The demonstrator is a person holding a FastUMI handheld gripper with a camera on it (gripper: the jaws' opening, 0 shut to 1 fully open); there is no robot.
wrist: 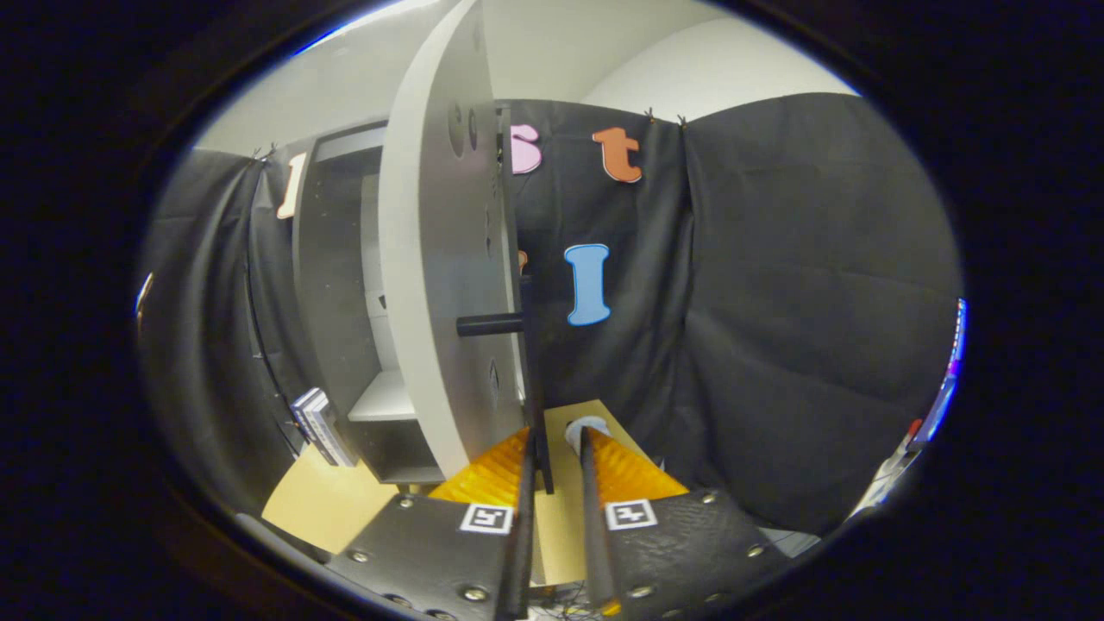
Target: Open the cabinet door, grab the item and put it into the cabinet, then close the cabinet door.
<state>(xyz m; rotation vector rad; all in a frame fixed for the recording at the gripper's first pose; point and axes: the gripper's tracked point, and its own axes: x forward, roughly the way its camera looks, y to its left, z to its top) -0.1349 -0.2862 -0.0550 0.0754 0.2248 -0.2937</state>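
The gripper (556,453), fingers nearly together around the vertical door handle (536,405), has the open cabinet door (431,285) up-left at frame centre.

The cabinet door (448,285) stood swung open just ahead of the gripper (556,444), cabinet (345,285) behind it to the left, a small box (321,424) leaning beside the cabinet's base

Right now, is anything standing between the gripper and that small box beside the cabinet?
Yes. The open cabinet door stands edge-on just left of the gripper, whose slightly parted fingers flank the lower end of its handle. The box lies beyond the door, by the cabinet.
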